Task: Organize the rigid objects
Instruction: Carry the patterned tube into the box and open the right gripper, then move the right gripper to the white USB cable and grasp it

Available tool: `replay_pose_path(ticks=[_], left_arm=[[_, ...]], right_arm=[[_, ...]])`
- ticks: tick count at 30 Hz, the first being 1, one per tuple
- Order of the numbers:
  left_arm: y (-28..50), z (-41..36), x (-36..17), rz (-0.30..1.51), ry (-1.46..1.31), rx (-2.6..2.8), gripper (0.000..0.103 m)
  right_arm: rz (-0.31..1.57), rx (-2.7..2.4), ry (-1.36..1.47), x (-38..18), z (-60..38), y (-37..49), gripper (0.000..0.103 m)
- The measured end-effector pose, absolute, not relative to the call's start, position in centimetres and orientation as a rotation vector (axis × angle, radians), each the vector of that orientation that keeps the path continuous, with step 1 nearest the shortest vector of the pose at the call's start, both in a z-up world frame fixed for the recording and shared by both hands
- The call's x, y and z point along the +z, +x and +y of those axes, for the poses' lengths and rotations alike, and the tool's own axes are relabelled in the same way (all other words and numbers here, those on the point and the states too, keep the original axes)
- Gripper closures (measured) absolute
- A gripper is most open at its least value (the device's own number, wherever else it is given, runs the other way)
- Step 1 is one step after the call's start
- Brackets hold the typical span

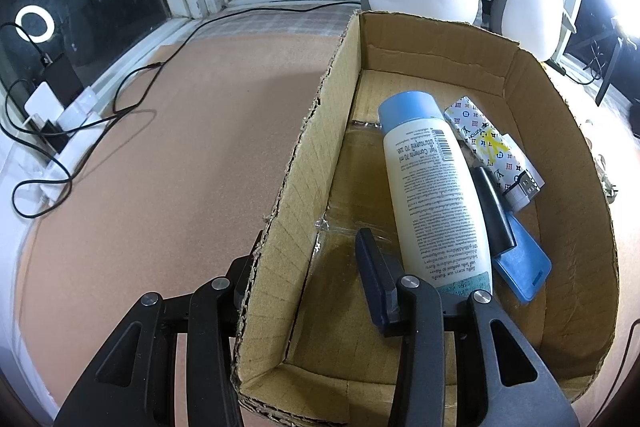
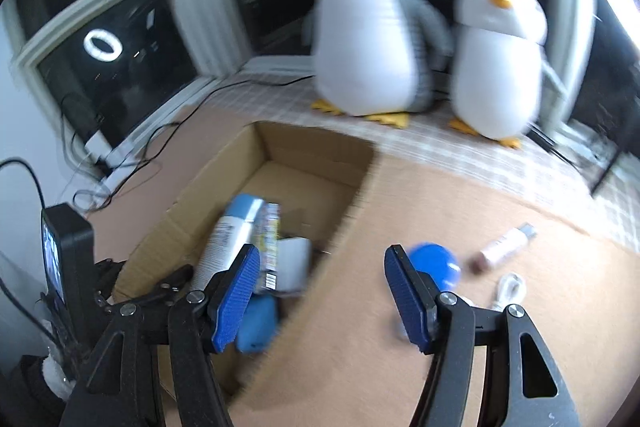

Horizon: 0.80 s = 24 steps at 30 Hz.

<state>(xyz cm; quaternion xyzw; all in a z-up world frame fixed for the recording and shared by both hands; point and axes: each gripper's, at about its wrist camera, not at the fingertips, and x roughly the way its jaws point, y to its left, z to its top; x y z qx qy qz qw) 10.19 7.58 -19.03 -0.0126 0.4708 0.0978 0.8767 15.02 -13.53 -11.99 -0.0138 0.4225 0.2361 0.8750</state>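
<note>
An open cardboard box point(image 1: 320, 155) holds a white bottle with a blue cap point(image 1: 432, 187), a patterned lighter point(image 1: 492, 151), a black stick point(image 1: 492, 211) and a flat blue piece point(image 1: 524, 267). My left gripper point(image 1: 306, 251) is shut on the box's left wall, one finger outside and one inside. In the blurred right wrist view my right gripper point(image 2: 322, 251) stands open with nothing between its pads, above the box's right wall point(image 2: 344, 227). Beyond it on the brown table lie a blue round object point(image 2: 436, 263), a white tube point(image 2: 508, 247) and a white cable point(image 2: 510, 291).
Two plush penguins point(image 2: 368, 27) point(image 2: 500, 59) stand on the checked cloth behind the box, by the dark window. Black cables and a white power strip point(image 1: 72, 119) lie at the left edge. Left of the box the brown mat point(image 1: 180, 147) is bare.
</note>
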Motion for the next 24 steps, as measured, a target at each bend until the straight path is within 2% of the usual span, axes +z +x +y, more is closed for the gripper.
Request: replay_pose_path(ticks=[11,24], left_arm=[[10.1,7.4,-19.0,0.978,-0.015,0.204,0.062],[9.9,7.4,-19.0,0.973,-0.006,0.208,0.061]], right_arm=[[0.963,0.192,0.17,-13.8,-25.6,16.4,0.042],[1.082,0.125,0.223,-17.7,-26.6,18.9,0.046]])
